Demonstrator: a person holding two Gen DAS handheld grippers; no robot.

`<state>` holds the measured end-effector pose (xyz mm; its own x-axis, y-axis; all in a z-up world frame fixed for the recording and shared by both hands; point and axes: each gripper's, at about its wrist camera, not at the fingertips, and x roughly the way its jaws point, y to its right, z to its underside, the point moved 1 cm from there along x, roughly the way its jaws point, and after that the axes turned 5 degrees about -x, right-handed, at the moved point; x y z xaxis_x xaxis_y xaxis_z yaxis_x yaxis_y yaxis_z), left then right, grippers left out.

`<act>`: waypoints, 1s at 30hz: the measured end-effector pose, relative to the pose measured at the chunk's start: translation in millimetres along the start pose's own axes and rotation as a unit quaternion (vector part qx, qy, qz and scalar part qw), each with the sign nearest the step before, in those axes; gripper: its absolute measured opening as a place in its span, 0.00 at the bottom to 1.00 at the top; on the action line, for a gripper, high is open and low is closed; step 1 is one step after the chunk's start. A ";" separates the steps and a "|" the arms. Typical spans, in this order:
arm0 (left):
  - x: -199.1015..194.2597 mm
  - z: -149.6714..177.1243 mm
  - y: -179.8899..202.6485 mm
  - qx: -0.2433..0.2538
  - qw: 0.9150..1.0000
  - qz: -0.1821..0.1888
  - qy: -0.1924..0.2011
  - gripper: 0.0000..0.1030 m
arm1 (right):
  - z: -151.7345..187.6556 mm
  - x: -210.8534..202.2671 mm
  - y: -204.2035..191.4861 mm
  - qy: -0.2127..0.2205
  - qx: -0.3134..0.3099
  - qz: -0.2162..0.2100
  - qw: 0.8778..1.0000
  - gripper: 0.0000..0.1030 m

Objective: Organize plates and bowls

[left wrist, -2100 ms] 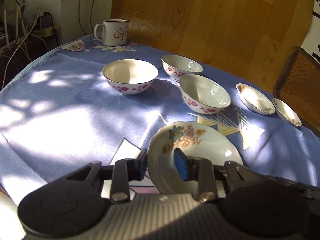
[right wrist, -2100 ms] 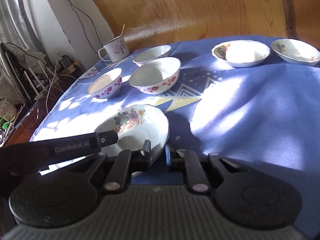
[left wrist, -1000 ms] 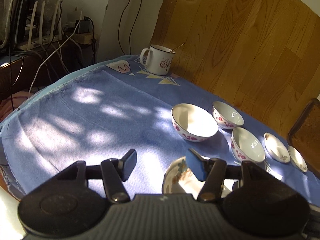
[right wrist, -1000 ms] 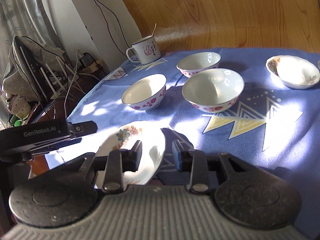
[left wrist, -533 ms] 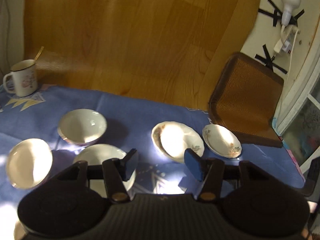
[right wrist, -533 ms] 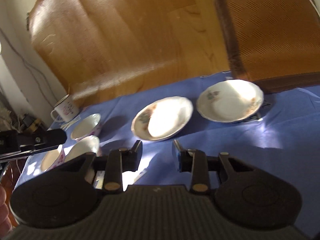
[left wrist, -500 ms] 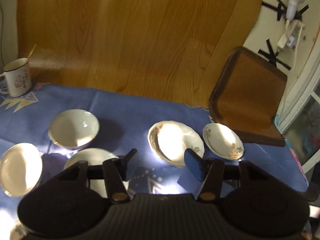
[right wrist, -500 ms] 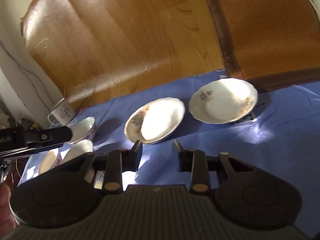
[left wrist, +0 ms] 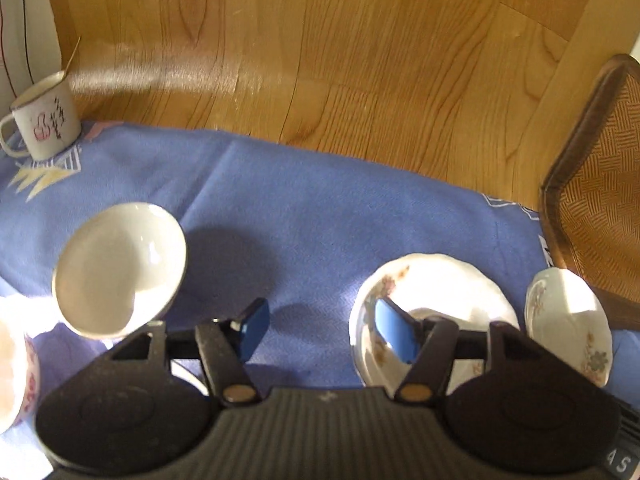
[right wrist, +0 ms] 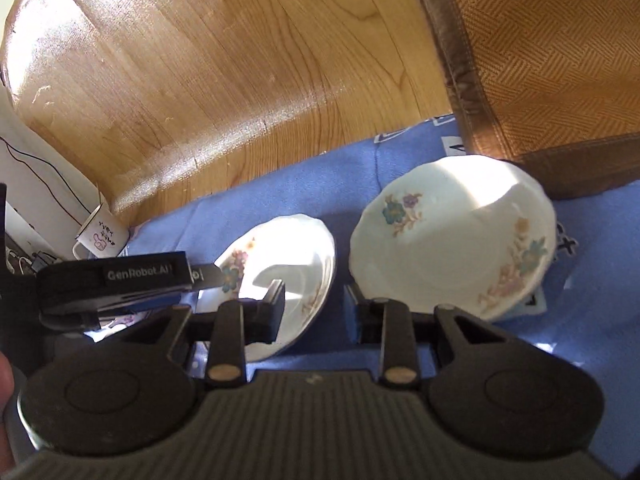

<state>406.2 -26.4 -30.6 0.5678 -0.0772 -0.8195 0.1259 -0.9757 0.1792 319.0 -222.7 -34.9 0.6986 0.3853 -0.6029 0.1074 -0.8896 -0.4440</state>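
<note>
White glazed china with faded floral sprays makes up the two plates on the blue tablecloth point(left wrist: 304, 216): the near plate point(left wrist: 436, 280) and the far plate point(left wrist: 568, 320) lie side by side, close but apart, at the cloth's end next to the woven chair point(left wrist: 600, 184). A plain-interior bowl point(left wrist: 120, 268) stands on the cloth well to their left, and an enamel mug point(left wrist: 44, 124) sits at the far corner.

The left gripper point(left wrist: 320, 330) is empty; its jaws have just been opening and stand wide above the cloth, one blue pad point(left wrist: 394, 336) over the near plate's rim. The right gripper point(right wrist: 314, 308) is also empty, jaws parted narrowly and hovering between the two plates.

Against one second ago, both views have swung from the three bowls and the large flowered plate to this plate pair; that large plate is now out of frame.

A second bowl point(left wrist: 16, 376) is cut off at the left edge. Sun glare washes out the plate centres.
</note>
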 end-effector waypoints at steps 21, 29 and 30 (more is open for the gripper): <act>1.9 9.4 9.4 -0.021 0.999 0.038 -0.003 0.20 | -34.0 14.9 2.4 0.000 -0.035 -0.006 0.999 0.29; -7.9 18.2 8.6 -0.041 0.998 0.039 0.001 0.40 | -50.1 36.9 4.0 -0.033 -0.066 -0.010 0.997 0.30; -10.3 19.6 6.5 -0.049 0.998 0.049 -0.001 0.40 | -49.3 39.8 4.5 -0.039 -0.068 -0.011 0.997 0.30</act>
<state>385.2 -36.0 -31.7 0.5795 -0.1716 -0.7967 0.1487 -0.9389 0.3104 382.2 -223.5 -28.2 0.6385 0.4176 -0.6464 0.2196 -0.9039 -0.3671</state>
